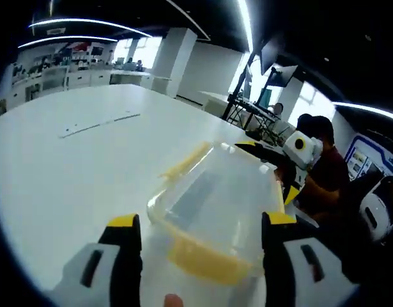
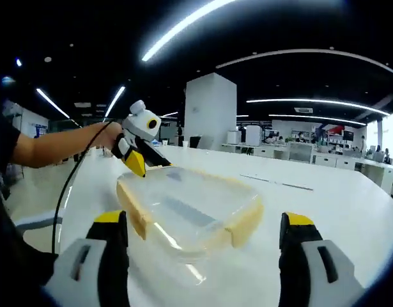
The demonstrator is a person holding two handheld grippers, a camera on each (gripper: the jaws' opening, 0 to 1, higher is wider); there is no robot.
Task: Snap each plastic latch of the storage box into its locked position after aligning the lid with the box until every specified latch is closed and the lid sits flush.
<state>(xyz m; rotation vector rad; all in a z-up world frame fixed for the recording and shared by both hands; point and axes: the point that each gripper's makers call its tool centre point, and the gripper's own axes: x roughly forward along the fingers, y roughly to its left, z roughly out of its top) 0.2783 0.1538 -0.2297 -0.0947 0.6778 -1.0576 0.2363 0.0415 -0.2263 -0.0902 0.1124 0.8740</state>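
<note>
Box [image 2: 186, 208]: clear plastic with a clear lid [image 1: 218, 195] and yellow latches, standing on the white tabletop [image 1: 68, 173] between the two grippers. It looks empty, so I judge it light and likely to slide on the smooth top when pushed; the thin walls should flex a little, and the glossy lid looks slippery.

In the left gripper view, the left gripper [image 1: 199, 230] is spread wide, its jaws to either side of the box's near end and holding nothing. The near latch [image 1: 206, 259] hangs at that end; a second latch [image 1: 183, 163] lies along the left edge. Beyond the box's far end the right gripper [image 1: 273, 173] comes in; its jaw spacing is unclear there.

In the right gripper view, the right gripper [image 2: 202, 233] is also wide and empty, the box just ahead of it. Latches show at the left [image 2: 133, 211] and right [image 2: 246, 220] of the box. At the far left corner the left gripper [image 2: 140, 157] touches or nearly touches the rim; I cannot tell which.

Best purchase, I judge, is on the latches: press one flap while the other gripper steadies the opposite side.

No brand, label or readable writing shows on the box.
</note>
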